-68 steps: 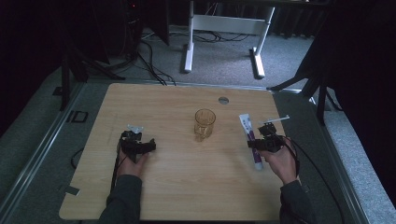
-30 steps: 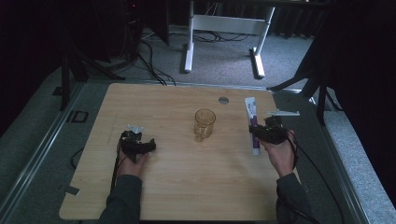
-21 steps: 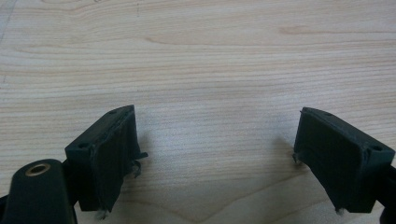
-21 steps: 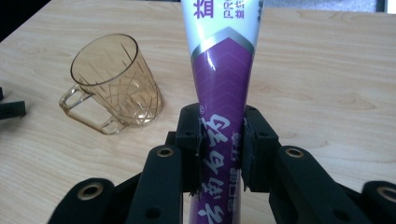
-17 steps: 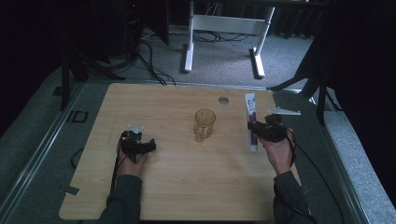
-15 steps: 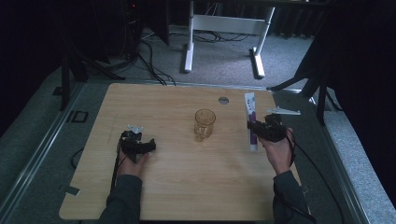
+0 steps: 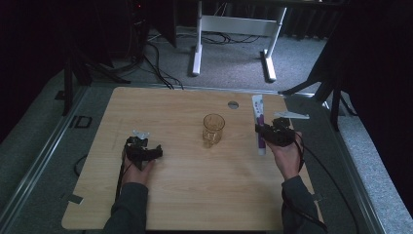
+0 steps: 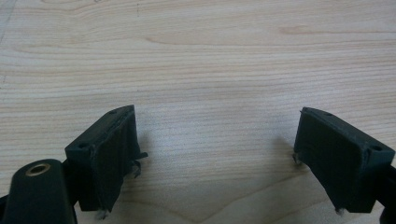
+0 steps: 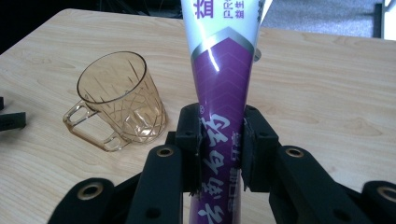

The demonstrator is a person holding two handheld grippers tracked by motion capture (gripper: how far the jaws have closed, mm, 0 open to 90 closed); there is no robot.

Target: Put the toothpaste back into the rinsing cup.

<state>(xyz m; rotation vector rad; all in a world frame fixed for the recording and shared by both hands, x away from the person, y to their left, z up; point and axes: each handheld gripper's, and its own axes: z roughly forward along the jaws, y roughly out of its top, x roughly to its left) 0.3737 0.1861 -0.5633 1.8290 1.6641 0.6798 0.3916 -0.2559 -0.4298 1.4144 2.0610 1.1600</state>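
Both tools low: right tool (image 9: pixel 219 140) clamps toothpaste tube (image 9: pixel 222 70).

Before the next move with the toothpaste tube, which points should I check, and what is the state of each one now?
1. Right tongs shut on the toothpaste tube: ok, both pads press its purple part.
2. Grip centred on the tube: not ok; it sits nearer the lower end.
3. Tube lifted off the table: cannot tell.
4. Amber glass mug upright, mouth open: ok.
5. Path from tube to mug free: ok, bare wood lies between them.
6. Left tongs open, holding nothing, away from the mug: ok.
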